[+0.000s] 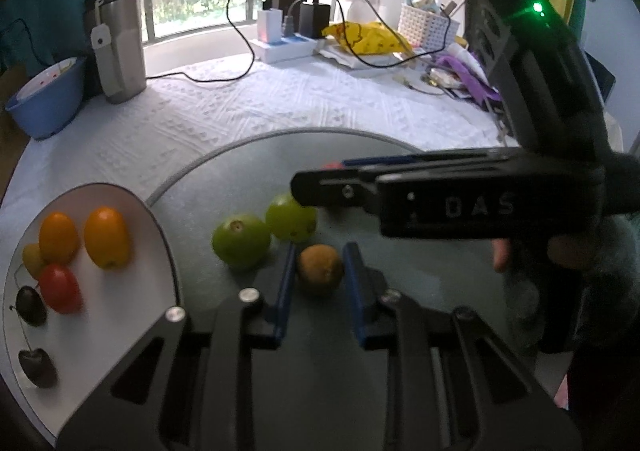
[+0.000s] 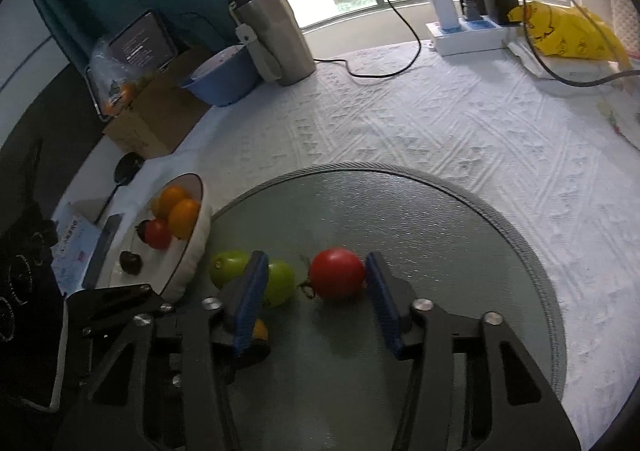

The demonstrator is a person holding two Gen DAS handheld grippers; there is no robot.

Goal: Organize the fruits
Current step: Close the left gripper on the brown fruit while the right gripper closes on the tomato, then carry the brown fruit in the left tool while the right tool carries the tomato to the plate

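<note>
"What were the two tongs doing?"

"The left gripper (image 1: 319, 283) sat low on the glass mat (image 1: 248, 163). Its blue fingers (image 1: 285, 291) stood on both sides of a little brown fruit (image 1: 320, 269). They were narrow and near it, but I could not tell if they pinched it yet."

"And the other one?"

"The right gripper (image 2: 314, 305) was open wide. A red tomato (image 2: 337, 273) lay between its fingers (image 2: 251, 303), close to the right one. There was a gap on the left side, so it was not held."

"Where did the fruits belong?"

"I think in the white bowl (image 2: 192, 251), just beside the mat. It already had two orange fruits (image 1: 106, 237), a small yellow one, a little red tomato (image 1: 60, 288) and dark cherries (image 1: 38, 367). Two green fruits (image 1: 241, 239) waited on the mat, touching each other."

"So which step was it?"

"It looked like the picking-up step, with some fruit already put away."

"What was needed next?"

"I think each one had to squeeze gently, lift straight up, and go over to the bowl. The brown fruit was round, so it could roll away. The two tongs were close together, so taking turns seemed smart."
</note>
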